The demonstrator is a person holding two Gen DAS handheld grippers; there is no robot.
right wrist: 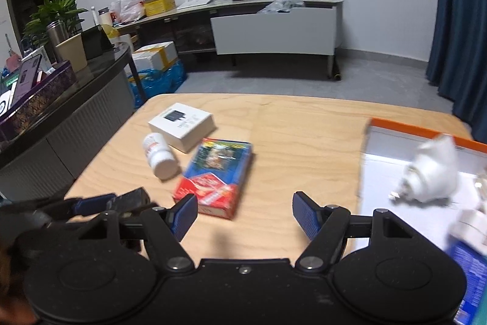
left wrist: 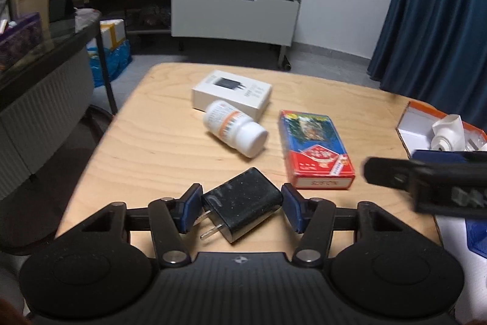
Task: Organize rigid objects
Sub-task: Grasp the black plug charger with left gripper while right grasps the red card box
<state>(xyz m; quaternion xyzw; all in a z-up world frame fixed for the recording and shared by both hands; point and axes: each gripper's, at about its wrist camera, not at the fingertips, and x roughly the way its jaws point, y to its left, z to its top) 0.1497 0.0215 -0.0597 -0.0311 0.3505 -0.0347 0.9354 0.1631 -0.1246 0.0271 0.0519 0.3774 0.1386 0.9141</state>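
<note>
My left gripper [left wrist: 242,204] is shut on a black plug adapter [left wrist: 243,204], prongs pointing left, just above the wooden table [left wrist: 158,148]. A white pill bottle [left wrist: 236,128] lies on its side against a white box [left wrist: 231,93]. A red and blue card box [left wrist: 313,148] lies to its right. My right gripper [right wrist: 245,213] is open and empty over the table's near edge, right of the card box [right wrist: 216,175]. An orange-rimmed white box [right wrist: 395,160] at the right holds white adapters [right wrist: 432,172]. The right gripper also shows in the left wrist view [left wrist: 426,181].
The left gripper with the black adapter shows at the lower left of the right wrist view [right wrist: 100,203]. A dark counter [right wrist: 76,93] stands left of the table. A TV cabinet [right wrist: 274,29] lines the far wall. A blue curtain [left wrist: 435,14] hangs at the right.
</note>
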